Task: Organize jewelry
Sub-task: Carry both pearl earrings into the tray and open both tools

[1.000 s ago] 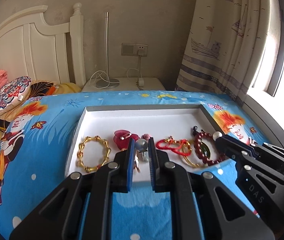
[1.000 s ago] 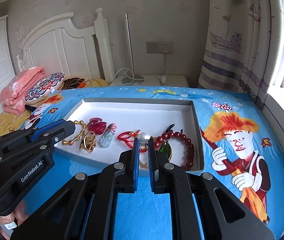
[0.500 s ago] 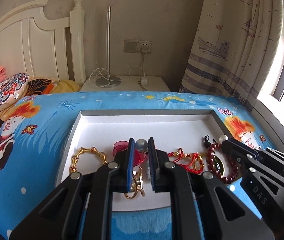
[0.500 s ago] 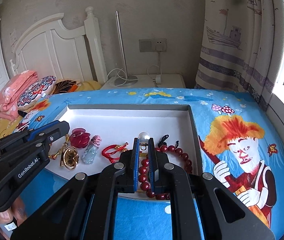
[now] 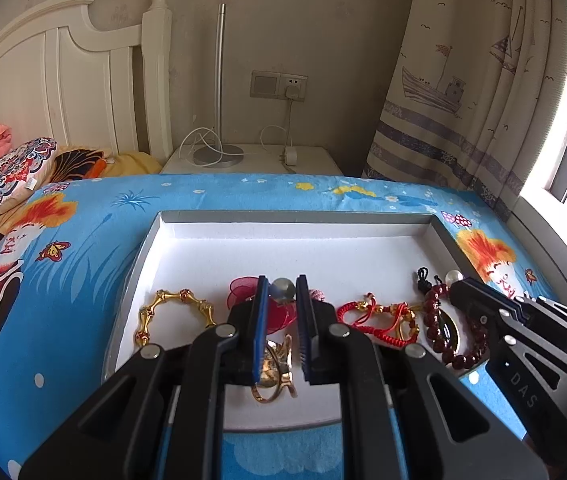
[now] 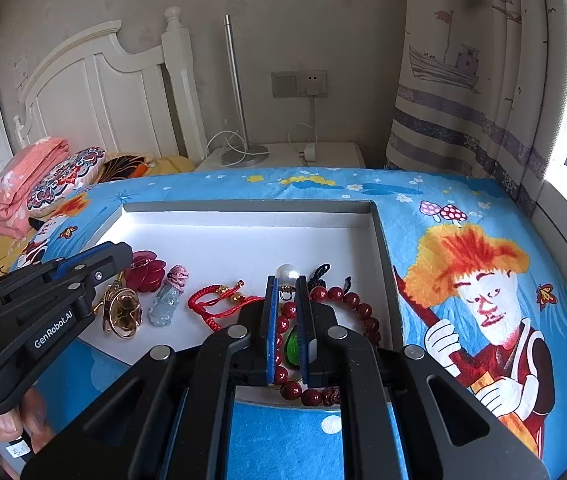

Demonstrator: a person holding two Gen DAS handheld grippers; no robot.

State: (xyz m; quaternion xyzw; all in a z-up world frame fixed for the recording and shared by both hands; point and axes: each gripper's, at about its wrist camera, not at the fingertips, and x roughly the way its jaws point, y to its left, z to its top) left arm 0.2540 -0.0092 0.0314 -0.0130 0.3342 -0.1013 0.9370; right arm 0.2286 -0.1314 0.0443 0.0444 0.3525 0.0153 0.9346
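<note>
Both views are taken from behind a pair of fingers, angled down and close over a white tray (image 5: 441,236) on a blue bedcover (image 6: 443,208), facing the headboard wall. The left view is centred over the tray's left half, the right view over its right half. The tray and red string bracelet (image 5: 379,318) are shared.

White headboard (image 5: 83,76) stood behind bed, blue cartoon-print bedspread (image 5: 83,248) over it. Patterned cushion (image 5: 7,174) lay beside folded pink blanket (image 6: 23,184). White nightstand (image 5: 251,162) carried lamp with slim silver pole (image 5: 219,80), charger plugged into wall socket (image 5: 293,86). Ship-print curtain (image 5: 463,80) hung beside window.
</note>
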